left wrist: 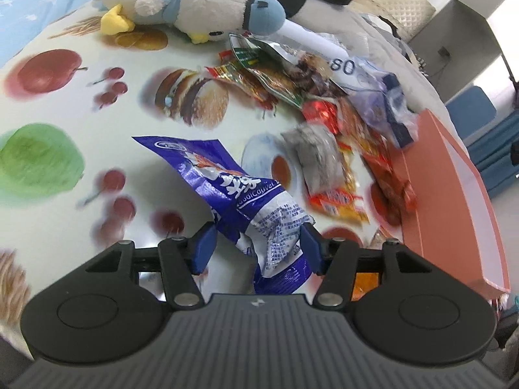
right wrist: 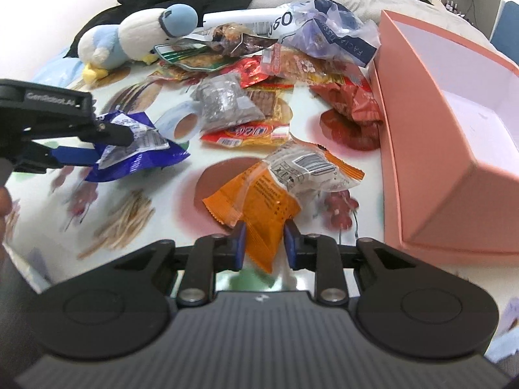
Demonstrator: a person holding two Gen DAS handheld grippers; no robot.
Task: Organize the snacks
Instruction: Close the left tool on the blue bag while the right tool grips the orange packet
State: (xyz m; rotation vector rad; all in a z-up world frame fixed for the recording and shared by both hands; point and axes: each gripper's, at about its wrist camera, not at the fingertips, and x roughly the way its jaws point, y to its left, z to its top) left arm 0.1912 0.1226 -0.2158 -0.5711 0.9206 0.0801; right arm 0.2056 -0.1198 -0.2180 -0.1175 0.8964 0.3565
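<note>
blue packet (left wrist: 256, 214): clamped between the 2 blue pads of the left gripper (left wrist: 259, 246), crumpled, its free end reaching forward over the printed cloth; in the right wrist view it hangs off that gripper at the left edge (right wrist: 136, 146).
orange packet (right wrist: 275, 191): pinched by 1 corner between the pads of the right gripper (right wrist: 264, 244), its barcode side up, the rest lying toward the box.
left gripper: jaws drawn narrow onto the blue packet.
right gripper: jaws drawn narrow onto the orange packet's corner.
snack pile (right wrist: 275, 74): many loose wrappers heaped beyond both held packets, a grey packet (right wrist: 227, 103) on its near side.
pink box (right wrist: 454, 136): open, white inside, just right of the pile; nothing can be seen in the part that shows.
tablecloth (left wrist: 65, 103): printed with fruit and burgers, under everything.
plush bird (left wrist: 181, 3): lying on its side at the far edge, touching the pile.
</note>
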